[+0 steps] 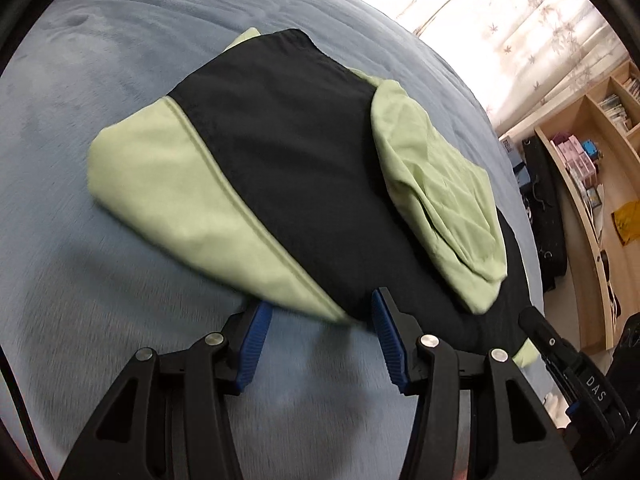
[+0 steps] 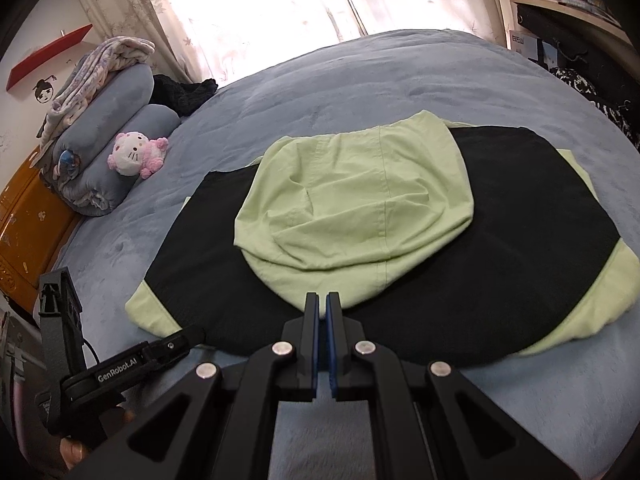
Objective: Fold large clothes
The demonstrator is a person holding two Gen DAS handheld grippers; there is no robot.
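A black and light green hooded garment (image 1: pixel 288 176) lies partly folded on a blue-grey bed, its green hood (image 2: pixel 352 216) lying on top of the black body (image 2: pixel 532 248). My left gripper (image 1: pixel 320 312) is open, its blue pads (image 1: pixel 252 344) on either side of the garment's near green hem, with nothing held. My right gripper (image 2: pixel 322 304) is shut at the garment's near edge, just below the hood; whether cloth sits between its pads is not visible. The left gripper also shows in the right wrist view (image 2: pixel 176 344).
The blue-grey bed cover (image 2: pixel 360 72) spreads around the garment. Rolled grey bedding (image 2: pixel 116 140) with a pink and white plush toy (image 2: pixel 136 156) lies at the far left. A wooden shelf unit (image 1: pixel 592 184) stands beside the bed. Curtains (image 2: pixel 256 12) hang behind.
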